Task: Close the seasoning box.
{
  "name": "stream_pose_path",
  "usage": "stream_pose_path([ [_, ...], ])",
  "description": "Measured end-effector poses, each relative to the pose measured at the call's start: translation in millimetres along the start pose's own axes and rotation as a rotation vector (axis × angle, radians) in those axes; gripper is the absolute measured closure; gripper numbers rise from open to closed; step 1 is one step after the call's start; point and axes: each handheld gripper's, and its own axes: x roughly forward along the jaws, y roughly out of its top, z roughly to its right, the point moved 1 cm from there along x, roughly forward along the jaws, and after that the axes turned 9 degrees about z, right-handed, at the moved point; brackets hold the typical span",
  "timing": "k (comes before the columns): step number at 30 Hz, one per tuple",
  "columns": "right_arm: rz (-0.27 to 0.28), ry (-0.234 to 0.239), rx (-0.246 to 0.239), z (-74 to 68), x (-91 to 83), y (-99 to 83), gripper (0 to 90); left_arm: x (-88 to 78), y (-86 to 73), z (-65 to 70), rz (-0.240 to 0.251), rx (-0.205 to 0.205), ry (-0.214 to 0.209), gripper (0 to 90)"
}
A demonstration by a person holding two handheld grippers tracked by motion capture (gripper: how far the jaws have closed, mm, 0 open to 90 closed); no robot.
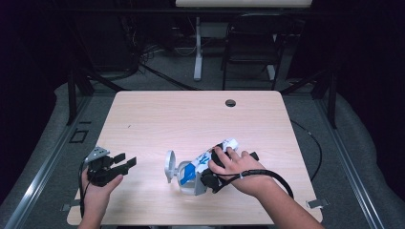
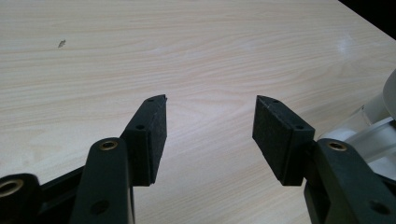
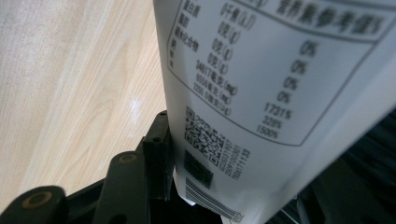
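High view, looking down on a pale wood-grain tabletop (image 1: 157,119): near the middle of its near half, the right hand-held gripper (image 1: 210,177) grasps a white and blue plastic refill pouch (image 1: 212,155), tilted so that its lower end dips toward the mouth of a clear glass jar (image 1: 188,181). The jar's round white hinged lid (image 1: 169,166) stands open to the left, which leaves the mouth free; the tilt looks meant for pouring the pouch's contents in. Right gripper view shows the pouch's printed back, with a nutrition table and barcode (image 3: 243,93), pressed against the left black jaw, so the grip is firm on the pouch's body. At the near left edge, well apart from the jar, the left hand-held gripper (image 1: 125,162) rests released, jaws spread over bare wood, seemingly waiting; left gripper view confirms nothing between its pads (image 2: 152,140).
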Motion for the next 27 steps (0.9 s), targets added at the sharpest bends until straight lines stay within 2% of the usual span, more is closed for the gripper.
stream_pose_path([
  [27, 0.001, -0.003, -0.008, 0.7, 0.0, 0.3, 51.7, 0.0, 0.0, -0.1, 0.0, -0.004, -0.002, 45.3],
])
